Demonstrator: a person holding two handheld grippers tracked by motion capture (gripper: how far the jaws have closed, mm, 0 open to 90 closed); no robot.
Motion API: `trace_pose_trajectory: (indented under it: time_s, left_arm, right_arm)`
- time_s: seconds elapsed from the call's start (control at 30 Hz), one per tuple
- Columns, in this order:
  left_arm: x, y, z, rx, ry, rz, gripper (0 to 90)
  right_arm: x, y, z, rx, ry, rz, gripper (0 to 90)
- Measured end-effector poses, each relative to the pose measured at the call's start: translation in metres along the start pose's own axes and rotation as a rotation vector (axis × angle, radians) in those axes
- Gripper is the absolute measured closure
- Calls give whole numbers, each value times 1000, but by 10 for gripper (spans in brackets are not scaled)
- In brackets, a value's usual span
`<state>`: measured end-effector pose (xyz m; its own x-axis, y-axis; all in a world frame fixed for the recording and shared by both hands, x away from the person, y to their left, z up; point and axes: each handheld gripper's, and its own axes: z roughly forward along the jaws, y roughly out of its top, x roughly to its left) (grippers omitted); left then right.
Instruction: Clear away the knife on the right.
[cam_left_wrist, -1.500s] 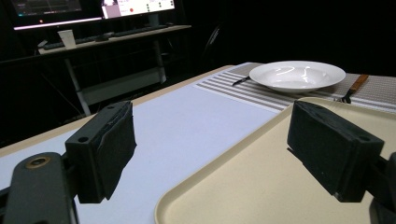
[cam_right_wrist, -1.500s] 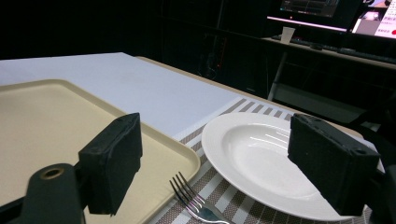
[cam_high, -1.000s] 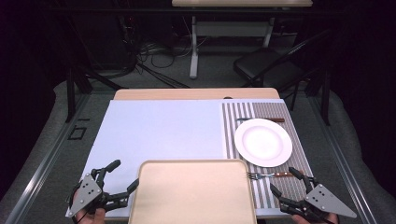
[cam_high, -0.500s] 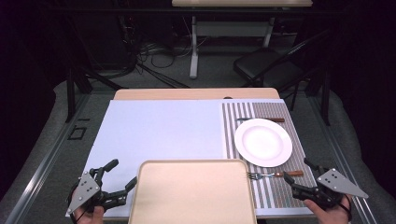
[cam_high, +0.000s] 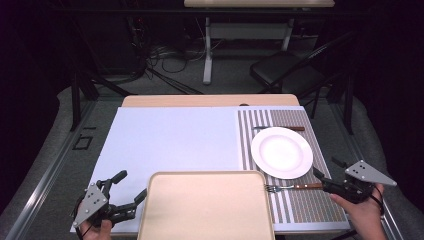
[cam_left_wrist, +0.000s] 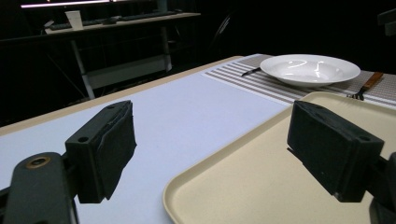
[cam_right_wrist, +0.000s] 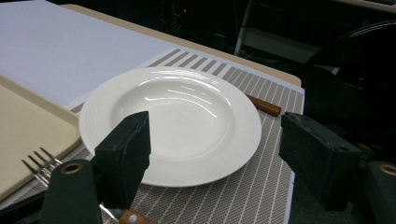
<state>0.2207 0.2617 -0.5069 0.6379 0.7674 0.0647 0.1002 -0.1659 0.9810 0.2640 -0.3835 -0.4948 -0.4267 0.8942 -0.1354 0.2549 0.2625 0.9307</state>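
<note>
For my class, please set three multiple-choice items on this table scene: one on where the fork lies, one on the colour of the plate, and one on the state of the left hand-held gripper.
1. Where does the fork lie?
A. On the striped placemat, between the plate and the table's near edge
B. On the tray
C. On the plate

2. What colour is the plate?
A. Blue
B. White
C. Black

3. In what state is the left hand-held gripper?
A. Shut on the fork
B. Shut on the tray's rim
C. Open, holding nothing

Answers:
1 A: the high view shows the fork on the stripes, on the near side of the plate, its tines close to the beige tray.
2 B: the plate is plain white in all three views.
3 C: the left gripper view shows its jaws wide apart, nothing between them.
</note>
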Motion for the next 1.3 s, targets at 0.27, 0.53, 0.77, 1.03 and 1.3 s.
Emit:
trace_pose_trajectory:
  time_s: [0.27, 0.53, 0.77, 1.03, 1.3]
  left_arm:
    - [0, 0, 0, 1, 2, 0, 155]
    - [1, -1, 1, 3, 1, -3, 155]
    - [2, -1, 1, 5, 3, -5, 155]
    - [5, -2, 1, 7, 13, -9, 155]
    - [7, -3, 2, 16, 22, -9, 155]
  right_arm:
    - [-15, 2, 12, 0, 12, 17, 280]
    - [-21, 3, 27, -15, 39, 35, 279]
    - [-23, 1, 47, 16, 64, 33, 280]
    - [-28, 3, 68, 50, 80, 10, 280]
    - [-41, 16, 98, 65, 87, 7, 269]
